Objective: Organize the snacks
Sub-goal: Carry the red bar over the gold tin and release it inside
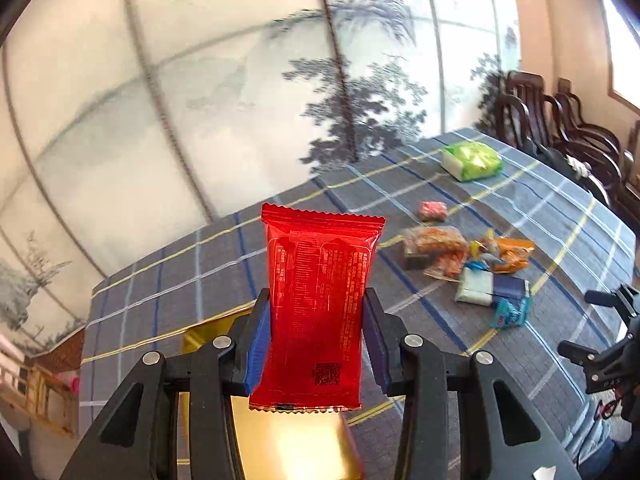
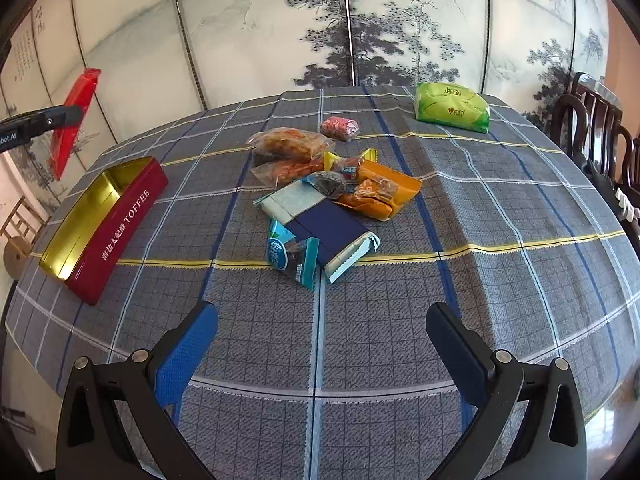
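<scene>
My left gripper is squeezed tight on the red snack pack, with a blue pad pressing each long side. I hold the pack up in the air, right over the open toffee tin, and I think the next job is to set it down inside. The pack is thin and shiny, so it could slip out or bend if I tip my hand too much. It looks long, too, so if I lower it crooked, one end could catch on the tin's rim and flop onto the checked tablecloth. My right gripper is wide open with nothing in it, low over the cloth and near the snack pile. The left view shows the grip up close and the small print on the pack, but only a bit of the gold tin floor under it. The right view shows the whole tin from the side, the pile, the pink candy and the green packet at the far end, and my red pack seen edge-on high above the tin.
</scene>
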A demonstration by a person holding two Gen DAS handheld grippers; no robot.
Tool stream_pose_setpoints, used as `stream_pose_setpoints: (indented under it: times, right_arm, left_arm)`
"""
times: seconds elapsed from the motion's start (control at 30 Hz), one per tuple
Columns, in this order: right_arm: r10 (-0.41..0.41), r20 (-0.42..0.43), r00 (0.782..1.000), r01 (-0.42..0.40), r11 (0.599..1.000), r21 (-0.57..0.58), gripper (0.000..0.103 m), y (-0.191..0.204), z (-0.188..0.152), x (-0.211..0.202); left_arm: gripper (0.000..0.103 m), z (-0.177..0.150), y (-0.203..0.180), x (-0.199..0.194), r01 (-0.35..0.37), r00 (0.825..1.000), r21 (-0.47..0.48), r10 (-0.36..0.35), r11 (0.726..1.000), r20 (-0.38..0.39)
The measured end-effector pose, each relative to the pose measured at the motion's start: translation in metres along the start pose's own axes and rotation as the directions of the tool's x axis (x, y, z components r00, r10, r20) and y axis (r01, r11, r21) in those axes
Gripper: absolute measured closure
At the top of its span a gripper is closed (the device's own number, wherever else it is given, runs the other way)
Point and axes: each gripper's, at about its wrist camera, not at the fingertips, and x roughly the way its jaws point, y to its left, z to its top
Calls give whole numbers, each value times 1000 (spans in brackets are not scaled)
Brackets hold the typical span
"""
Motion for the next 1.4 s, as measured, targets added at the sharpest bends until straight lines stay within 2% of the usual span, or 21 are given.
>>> stream_pose_setpoints:
  times: [0.07,0.17,0.3,0.4,0.6,0.97,1.4]
  right_arm:
    - [6,-5,1000,-6,1000,4,0,0,-1,1]
    - [13,0,1000,-13,1000,8,0,1,-2,-1]
    - [16,-4,1000,-16,1000,-7,0,5,-2,-1]
    - [17,-3,1000,-18,1000,-13,0,9,-3,-2]
    - [17,-19,1000,-18,999,-27,0,15,-8,1]
    - [29,-40,999,-30,999,-13,0,12,-13,7]
    - [32,-66,997,-32,999,3,0,4,-19,15]
  left_arm:
    - [64,-5,21,-4,-35,999,-93,34,995,-6]
    - [64,-20,46,-1,-130,992,-154,127,980,-26]
    - [65,-42,73,15,-165,985,-232,149,959,-87]
    - [65,-56,82,30,-205,975,-235,177,950,-135]
    - [64,-71,87,47,-222,965,-250,175,943,-196]
    - [64,-75,89,64,-235,954,-250,174,939,-243]
    - [64,-87,94,89,-267,930,-241,184,933,-317]
